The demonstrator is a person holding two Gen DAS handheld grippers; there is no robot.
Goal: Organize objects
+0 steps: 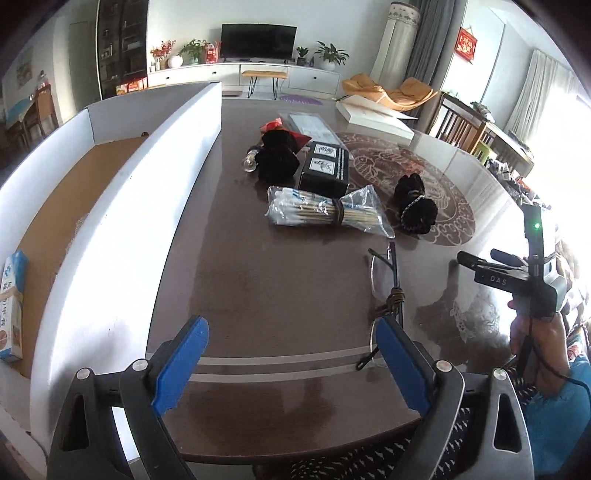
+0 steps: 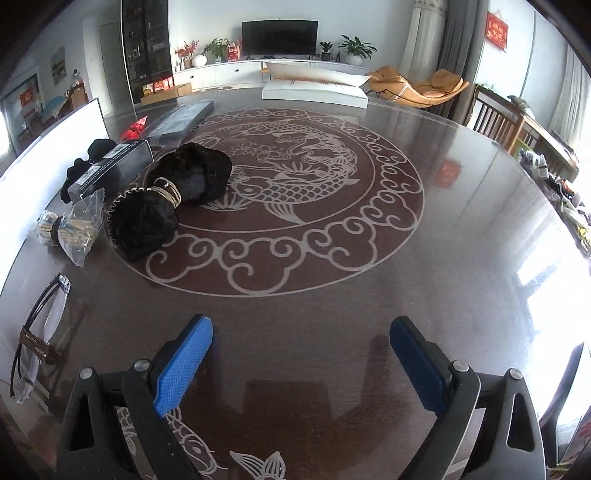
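Left gripper [image 1: 290, 363] held wide open, empty. Right gripper [image 2: 301, 365] likewise open, empty. Glasses [image 1: 388, 295] lain near on table [image 1: 258, 277], touching left gripper's right fingertip, long axis near-far. Left judged nearer. Box [image 1: 92, 206] left.

A home living room: television [image 2: 279, 36] on a white media console [image 2: 258, 72], potted plants [image 2: 356, 46], orange lounge chair [image 2: 419, 86].

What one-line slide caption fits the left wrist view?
Open left gripper hovers over the dark table, eyeglasses by its right finger, white box alongside.
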